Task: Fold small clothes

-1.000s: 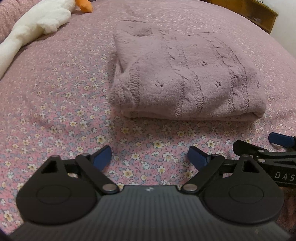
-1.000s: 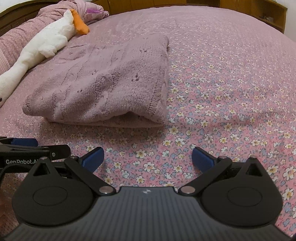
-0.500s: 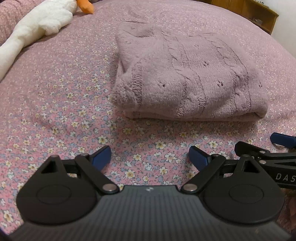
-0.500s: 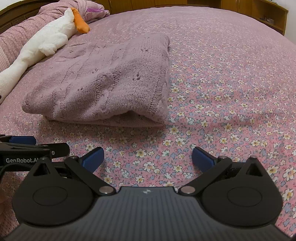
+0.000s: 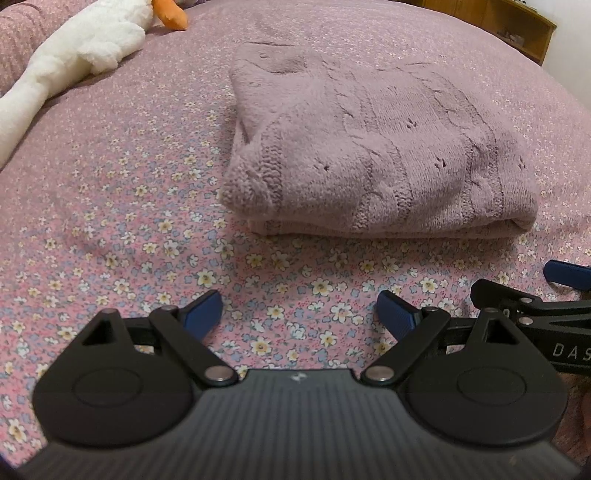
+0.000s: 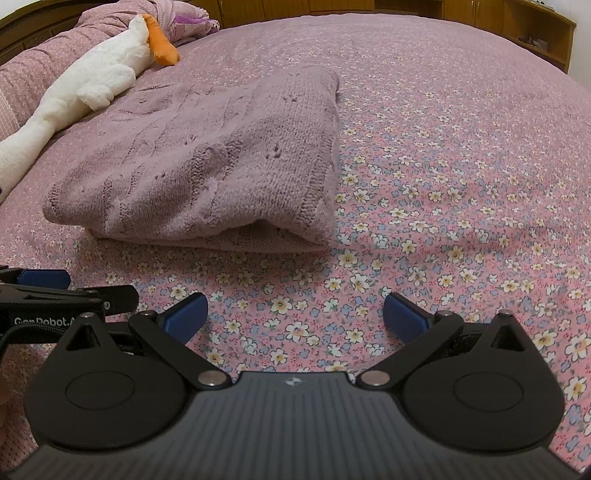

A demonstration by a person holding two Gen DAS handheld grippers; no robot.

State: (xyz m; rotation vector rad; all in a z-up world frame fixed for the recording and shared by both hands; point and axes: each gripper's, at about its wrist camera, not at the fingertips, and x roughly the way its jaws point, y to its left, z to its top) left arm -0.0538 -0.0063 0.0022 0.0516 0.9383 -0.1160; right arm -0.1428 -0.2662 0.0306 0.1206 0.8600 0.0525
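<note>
A mauve knitted sweater [image 5: 373, 155] lies folded into a thick rectangle on the flowered bedspread [image 5: 122, 206], its doubled edge facing me. In the right wrist view the same sweater [image 6: 207, 166] sits left of centre. My left gripper [image 5: 298, 308] hovers just short of the sweater's near edge, open, with only bedspread between its blue pads. My right gripper [image 6: 293, 317] is also open and holds nothing, a little short of the sweater's right corner. Each gripper shows at the edge of the other's view.
A white plush goose [image 6: 81, 92] with an orange beak [image 6: 162, 40] lies along the left side of the bed. Wooden shelves [image 6: 532, 33] stand beyond the far right edge. The bedspread [image 6: 461, 166] stretches flat to the right of the sweater.
</note>
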